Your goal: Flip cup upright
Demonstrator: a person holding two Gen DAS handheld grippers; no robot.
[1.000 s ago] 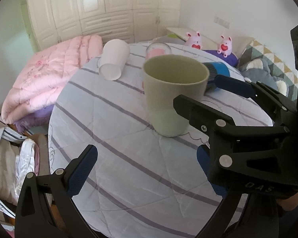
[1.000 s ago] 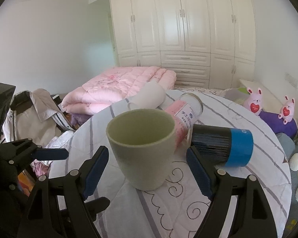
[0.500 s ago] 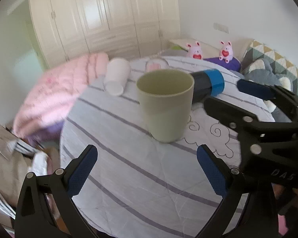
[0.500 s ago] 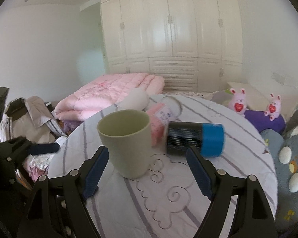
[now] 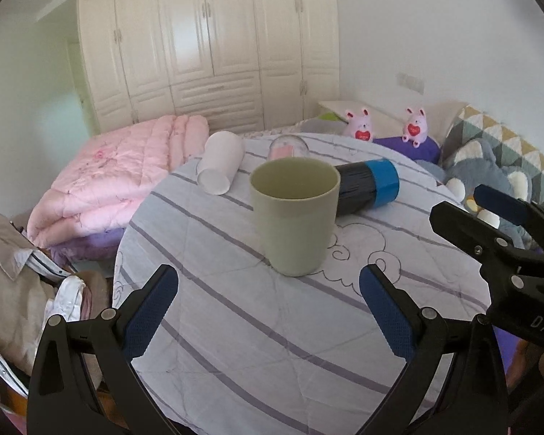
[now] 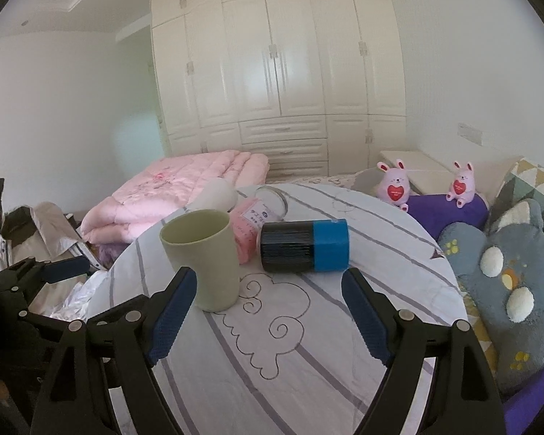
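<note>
The green cup (image 5: 294, 217) stands upright, mouth up, on the round table (image 5: 257, 344) with its striped cloth, roughly in the middle of the near half. Nothing grips it. The left gripper (image 5: 268, 301) hangs near the cup with its jaws wide; the blue pads (image 5: 150, 311) sit apart from the cup, on the near side of it. The right gripper (image 6: 268, 304) is wide too and holds nothing; in its own view the cup stands just beyond its left finger, which overlaps the cup's lower left side. In the left view the right gripper shows at the far right edge, well apart from the cup.

Just right of the cup and behind it lies a black tube (image 6: 304, 246) with a blue end, on its side. Further off, a pink jar (image 6: 252, 224) lies on its side with its clear end pointing far, and a white cup (image 5: 221, 163) lies on its side near the table's far left edge.

A pink quilt (image 5: 119, 177) lies folded beyond the table on the left, two pink rabbits (image 6: 395, 188) sit far right, and a grey plush (image 6: 504, 282) lies at the right
</note>
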